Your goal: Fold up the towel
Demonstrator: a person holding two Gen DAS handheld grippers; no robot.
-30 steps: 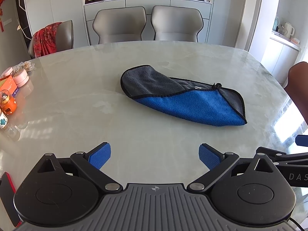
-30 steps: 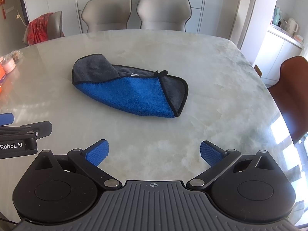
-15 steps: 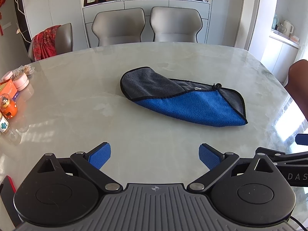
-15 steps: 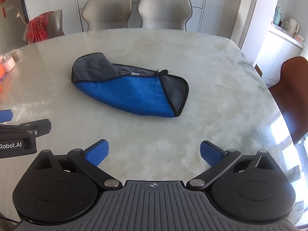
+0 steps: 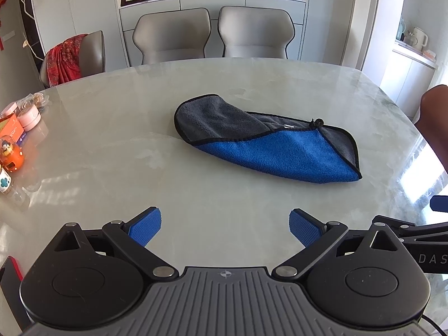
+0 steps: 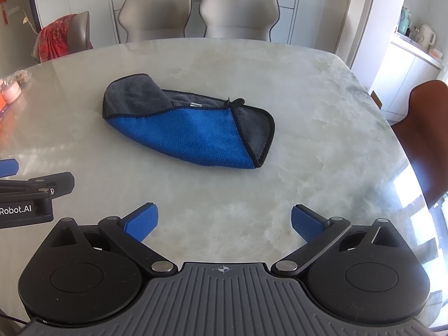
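Lying crumpled, towel [image 5: 268,145] runs far-left to near-right.

You can read "Robot.AI" on the left gripper [image 6: 28,193] body at the right wrist view's left edge, and "DAS" on the right gripper [image 5: 420,240] body, cut off at the left wrist view's right edge.

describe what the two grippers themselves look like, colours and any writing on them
Both the left gripper and right gripper look alike: black linkage arms on round black discs, silver pivot pins, a ribbed grey body with a small crosshair mark, and jaws faced with textured blue pads. White lettering shows on their sides, reading "Robot.AI" on the left one.
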